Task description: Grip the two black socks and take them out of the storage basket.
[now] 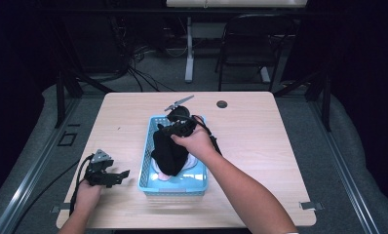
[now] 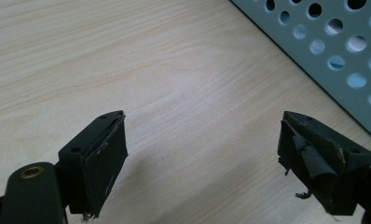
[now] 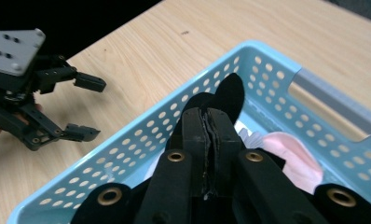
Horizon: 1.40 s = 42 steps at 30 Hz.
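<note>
Black soft cloth (image 1: 168, 148) pinched in right gripper (image 3: 213, 122), hanging over light-blue perforated plastic basket (image 1: 145, 165) mid-table. Left gripper (image 2: 202, 154) spread, idle on wooden table (image 1: 260, 141) left. Step: lifting out. Next: likely clear rim.

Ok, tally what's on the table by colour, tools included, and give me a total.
Black: 3, the left tool, the right tool and the black cloth pinched in it.
Blue: 1, the perforated basket.
Pink: 1, a pink cloth in the basket.
White: 1, a white piece beside the pink one; what it is I cannot tell.
Total: 6
</note>
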Available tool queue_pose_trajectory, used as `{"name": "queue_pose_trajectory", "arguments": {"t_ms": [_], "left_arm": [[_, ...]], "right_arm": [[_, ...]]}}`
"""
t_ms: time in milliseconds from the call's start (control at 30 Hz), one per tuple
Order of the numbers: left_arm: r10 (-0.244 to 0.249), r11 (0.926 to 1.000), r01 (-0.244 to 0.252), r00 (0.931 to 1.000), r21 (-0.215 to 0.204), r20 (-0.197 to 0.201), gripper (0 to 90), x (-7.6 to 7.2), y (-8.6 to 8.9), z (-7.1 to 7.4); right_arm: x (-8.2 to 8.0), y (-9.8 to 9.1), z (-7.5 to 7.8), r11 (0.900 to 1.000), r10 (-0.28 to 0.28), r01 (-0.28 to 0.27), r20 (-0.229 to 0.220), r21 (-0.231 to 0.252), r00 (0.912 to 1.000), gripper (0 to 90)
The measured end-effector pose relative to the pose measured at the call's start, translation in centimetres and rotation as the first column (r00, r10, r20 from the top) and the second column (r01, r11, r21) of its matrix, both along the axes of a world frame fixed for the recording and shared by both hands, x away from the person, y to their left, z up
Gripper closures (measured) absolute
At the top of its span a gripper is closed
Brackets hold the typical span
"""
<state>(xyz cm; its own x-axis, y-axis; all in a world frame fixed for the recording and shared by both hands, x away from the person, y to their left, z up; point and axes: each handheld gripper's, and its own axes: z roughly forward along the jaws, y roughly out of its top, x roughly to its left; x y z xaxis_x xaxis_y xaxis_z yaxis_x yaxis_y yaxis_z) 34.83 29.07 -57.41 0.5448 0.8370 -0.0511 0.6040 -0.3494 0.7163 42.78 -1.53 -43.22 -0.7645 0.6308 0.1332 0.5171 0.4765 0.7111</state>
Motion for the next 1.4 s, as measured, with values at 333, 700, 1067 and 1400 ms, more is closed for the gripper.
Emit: {"name": "queue_pose_trajectory", "arguments": {"t_ms": [333,700,1067,1400], "left_arm": [[0.0,1.0,0.0,1.0,0.003,-0.001,15.6,0.0,0.0,0.0],[0.001,1.0,-0.001,1.0,0.003,-0.004,15.6,0.0,0.0,0.0],[0.002,1.0,-0.002,1.0,0.003,-0.003,15.6,0.0,0.1,0.0],[0.004,1.0,-0.004,1.0,0.004,-0.006,15.6,0.0,0.0,-0.1]], "right_arm": [[-1.1,-1.8,3.9,0.9984,-0.013,0.009,0.064,0.055,0.9978,87.4],[-2.1,-3.4,6.0,0.9957,-0.021,0.013,0.087,0.091,0.996,87.3],[-3.0,-6.1,8.0,0.992,-0.051,0.036,0.123,0.121,0.9911,87.4],[-3.8,-11.5,9.4,0.9821,-0.142,0.119,0.154,0.146,0.9779,87.4]]}}
